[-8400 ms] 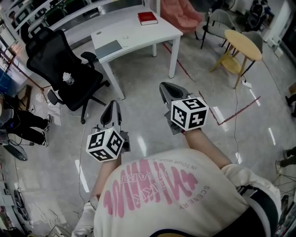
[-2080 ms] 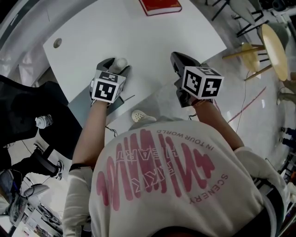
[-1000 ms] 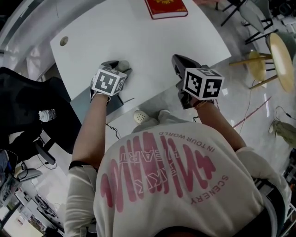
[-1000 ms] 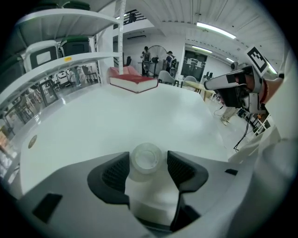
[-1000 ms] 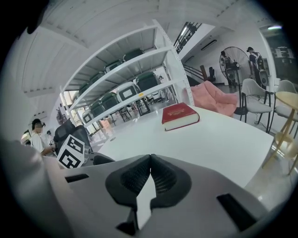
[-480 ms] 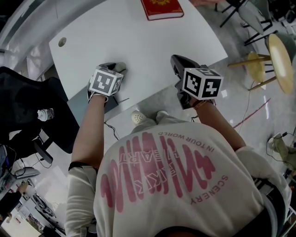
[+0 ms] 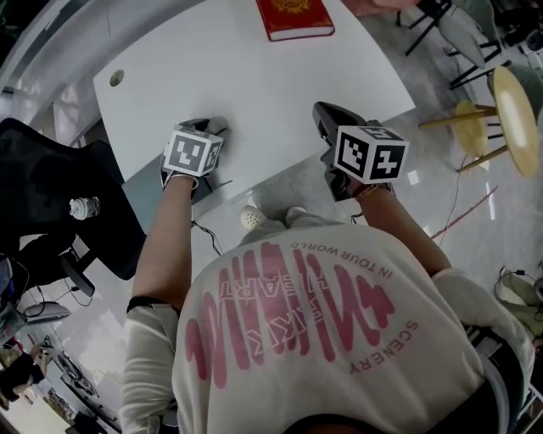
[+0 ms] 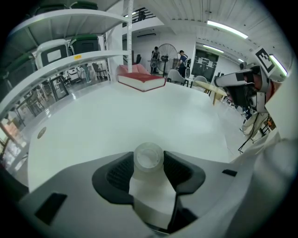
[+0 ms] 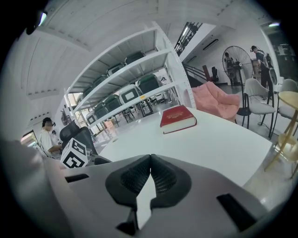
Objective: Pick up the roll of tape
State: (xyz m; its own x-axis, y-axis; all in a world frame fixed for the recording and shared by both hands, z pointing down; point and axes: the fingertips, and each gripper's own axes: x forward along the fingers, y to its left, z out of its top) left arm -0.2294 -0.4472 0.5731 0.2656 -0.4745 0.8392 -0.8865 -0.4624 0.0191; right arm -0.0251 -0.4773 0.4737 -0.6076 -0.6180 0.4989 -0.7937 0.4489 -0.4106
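A person stands at a white surface (image 7: 280, 93), seen from above, with a hand-held gripper in each hand.

The left hand-held gripper (image 8: 149, 168) points steeply down near the surface's front edge. Its jaws have just been closing, and the tape (image 8: 149, 157), a small, pale, translucent roll, sits between them. The ribbed pads (image 8: 122, 171) appear to touch it on both sides, so the grip looks made. The roll's round face is turned toward the left gripper view's camera. Whether it rests on the surface or is just clear of it cannot be told.

The right hand-held gripper (image 9: 150, 162) hangs at the surface's right front corner. Its jaws are together with nothing between them.

A red book (image 7: 294, 17) lies well apart at the far edge.

The tape is probably light and fairly stiff, with a smooth outer wall that could slip. Holding it across that wall, centred on the ribbed pads, seems best. A moderate squeeze should do, since a hard one might deform the ring.
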